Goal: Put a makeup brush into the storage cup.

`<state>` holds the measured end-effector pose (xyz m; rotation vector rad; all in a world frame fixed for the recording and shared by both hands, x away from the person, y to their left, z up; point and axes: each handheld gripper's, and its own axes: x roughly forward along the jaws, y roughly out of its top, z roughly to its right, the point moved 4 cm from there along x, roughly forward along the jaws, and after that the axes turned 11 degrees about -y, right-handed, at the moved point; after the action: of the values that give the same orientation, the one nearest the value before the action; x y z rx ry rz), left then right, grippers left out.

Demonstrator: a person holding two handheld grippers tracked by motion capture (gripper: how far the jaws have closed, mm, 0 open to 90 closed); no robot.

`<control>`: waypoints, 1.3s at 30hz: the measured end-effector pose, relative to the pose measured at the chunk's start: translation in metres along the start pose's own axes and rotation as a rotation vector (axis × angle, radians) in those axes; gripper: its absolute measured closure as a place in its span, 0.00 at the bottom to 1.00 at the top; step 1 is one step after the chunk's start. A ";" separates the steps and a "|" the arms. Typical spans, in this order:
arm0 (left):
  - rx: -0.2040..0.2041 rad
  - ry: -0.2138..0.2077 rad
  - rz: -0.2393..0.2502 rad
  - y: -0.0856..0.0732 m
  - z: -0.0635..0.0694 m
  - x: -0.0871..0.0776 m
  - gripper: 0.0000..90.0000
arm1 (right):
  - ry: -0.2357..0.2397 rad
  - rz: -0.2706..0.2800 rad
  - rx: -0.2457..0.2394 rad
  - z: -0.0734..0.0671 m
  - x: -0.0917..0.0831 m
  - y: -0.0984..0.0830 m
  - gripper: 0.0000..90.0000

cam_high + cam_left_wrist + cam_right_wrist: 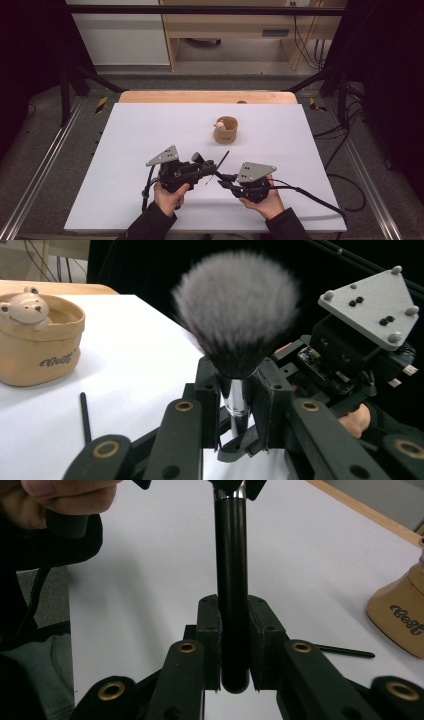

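Gripping one makeup brush (235,315): left tongs (235,405) at ferrule, right tongs (234,645) on handle.

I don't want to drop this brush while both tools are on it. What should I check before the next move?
1. Left tool clamped on the brush at its metal collar: ok.
2. Right tool clamped on the end of the black handle: ok.
3. Bristles free, touching nothing: ok.
4. Cup upright and apart from both tools: ok.
5. Thin black stick out of the tools' way: cannot tell.
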<state>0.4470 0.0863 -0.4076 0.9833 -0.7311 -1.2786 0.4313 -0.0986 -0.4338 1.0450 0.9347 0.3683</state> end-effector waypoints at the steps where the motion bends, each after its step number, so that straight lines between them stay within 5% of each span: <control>1: 0.002 -0.002 -0.002 0.000 0.001 0.000 0.84 | 0.000 0.000 0.000 0.000 0.000 0.000 0.87; 10: 0.027 0.010 -0.018 0.001 0.005 0.001 0.85 | -0.001 -0.003 0.008 0.000 0.001 0.000 0.85; 17: 0.058 0.086 -0.049 0.002 0.005 0.001 0.85 | -0.056 0.007 0.024 0.003 0.000 0.002 0.62; 21: 0.065 0.110 -0.060 0.001 0.006 0.003 0.85 | -0.073 0.015 0.029 0.004 -0.001 0.004 0.59; 28: 0.072 0.139 -0.083 -0.002 0.006 0.009 0.85 | -0.079 0.027 0.035 0.003 -0.001 0.011 0.59; 39: 0.077 0.137 -0.094 -0.005 0.009 0.014 0.85 | -0.053 0.021 0.050 0.000 0.001 0.014 0.74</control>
<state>0.4393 0.0706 -0.4098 1.1675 -0.6376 -1.2572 0.4346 -0.0908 -0.4222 1.1059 0.8898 0.3342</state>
